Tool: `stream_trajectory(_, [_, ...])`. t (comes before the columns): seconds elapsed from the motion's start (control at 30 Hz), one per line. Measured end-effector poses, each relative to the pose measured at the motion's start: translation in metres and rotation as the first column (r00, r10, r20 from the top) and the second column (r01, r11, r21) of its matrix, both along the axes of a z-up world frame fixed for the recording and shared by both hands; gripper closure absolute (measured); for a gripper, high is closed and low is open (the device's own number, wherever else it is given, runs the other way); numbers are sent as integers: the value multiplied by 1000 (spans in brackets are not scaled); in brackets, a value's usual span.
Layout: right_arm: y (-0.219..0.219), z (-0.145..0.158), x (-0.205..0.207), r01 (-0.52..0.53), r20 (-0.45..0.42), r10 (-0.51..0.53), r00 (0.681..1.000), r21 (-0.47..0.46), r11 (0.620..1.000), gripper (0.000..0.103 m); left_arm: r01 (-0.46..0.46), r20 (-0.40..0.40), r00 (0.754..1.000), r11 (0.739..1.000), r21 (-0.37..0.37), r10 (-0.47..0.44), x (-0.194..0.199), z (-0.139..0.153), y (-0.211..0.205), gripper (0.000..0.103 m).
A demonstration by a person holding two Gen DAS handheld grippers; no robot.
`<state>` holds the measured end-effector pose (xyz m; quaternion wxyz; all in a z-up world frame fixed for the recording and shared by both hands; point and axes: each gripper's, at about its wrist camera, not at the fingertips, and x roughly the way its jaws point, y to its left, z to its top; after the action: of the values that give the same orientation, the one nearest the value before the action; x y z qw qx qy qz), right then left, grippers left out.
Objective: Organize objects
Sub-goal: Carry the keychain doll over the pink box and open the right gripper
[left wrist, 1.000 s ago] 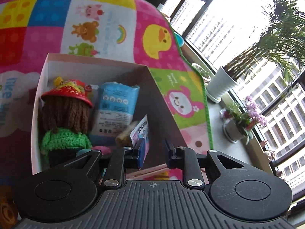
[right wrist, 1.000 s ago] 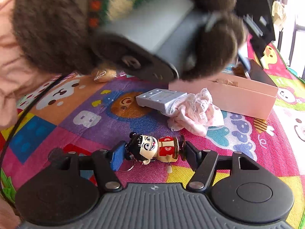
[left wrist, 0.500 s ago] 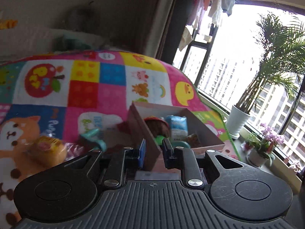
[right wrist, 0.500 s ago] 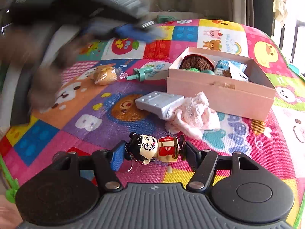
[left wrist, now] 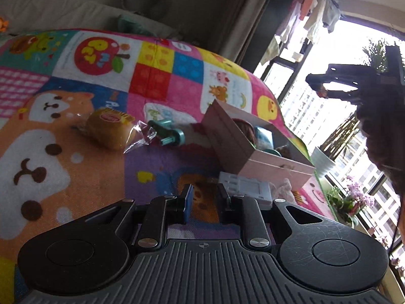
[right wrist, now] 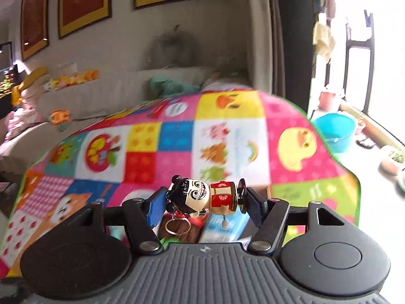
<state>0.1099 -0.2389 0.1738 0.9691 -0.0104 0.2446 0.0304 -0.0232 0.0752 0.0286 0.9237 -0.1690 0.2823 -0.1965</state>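
My right gripper (right wrist: 203, 195) is shut on a small figure keychain (right wrist: 202, 197) with a black-haired head and red body, held sideways, its ring dangling. Right under it lie the knitted doll's brown hair (right wrist: 177, 230) and a blue packet (right wrist: 222, 228), which sit in the box. In the left wrist view the pink box (left wrist: 227, 141) stands ahead to the right on the colourful play mat (left wrist: 76, 177). My left gripper (left wrist: 205, 192) is shut on nothing, low over the mat short of a flat white device (left wrist: 245, 186).
A wrapped bread roll (left wrist: 108, 129) and a teal plastic toy (left wrist: 168, 134) lie on the mat left of the box. Pink lace cloth (left wrist: 283, 187) lies by the device. A dark fuzzy sleeve (left wrist: 379, 131) hangs at the right. Potted plants (left wrist: 321, 162) line the window.
My left gripper pulled back out of the box, ending behind it and to its left. My right gripper lifted the figure off the mat and carried it over the box.
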Motion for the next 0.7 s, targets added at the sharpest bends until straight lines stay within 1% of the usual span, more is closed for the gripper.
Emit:
stream_trajectory(0.03, [-2, -1, 19, 9, -29, -9, 1000, -17, 1000, 32, 3, 1, 1000, 1000, 2, -3, -1, 0, 1, 82])
stream_trajectory(0.07, [-5, -4, 36, 32, -59, -33, 998, -14, 999, 28, 4, 2, 1000, 1000, 5, -4, -2, 0, 2, 82])
stream_trajectory(0.13, [-12, -9, 53, 81, -96, -79, 992, 17, 997, 28, 6, 4, 1000, 1000, 17, -6, -4, 0, 7, 82])
stream_trajectory(0.2, [-16, -14, 51, 69, -110, -62, 992, 57, 996, 27, 5, -1, 1000, 1000, 24, -5, -4, -2, 11, 82])
stream_trajectory(0.27, [-15, -23, 39, 61, -108, -52, 993, 73, 996, 24, 0, -19, 1000, 1000, 25, 1, -1, -6, 13, 82])
stream_trajectory(0.33, [-11, -33, 22, 42, -111, -35, 993, 64, 997, 23, -4, -30, 1000, 999, 33, 5, 2, -9, 12, 82])
stream_trajectory(0.43, [5, -51, -13, -19, -105, 19, 994, 3, 1000, 23, 2, -39, 999, 999, 50, 0, 6, -11, 6, 82])
stream_trajectory(0.5, [17, -63, -40, -79, -99, 74, 992, -45, 996, 20, 11, -46, 999, 998, 66, -8, 7, -12, 1, 81])
stream_trajectory(0.57, [29, -76, -64, -143, -113, 135, 984, -64, 988, 19, 13, -53, 999, 997, 77, -9, 8, -11, -2, 81])
stream_trajectory(0.7, [48, -102, -94, -236, -144, 227, 963, -52, 970, 19, -9, -54, 998, 996, 86, 14, 14, -5, -6, 81])
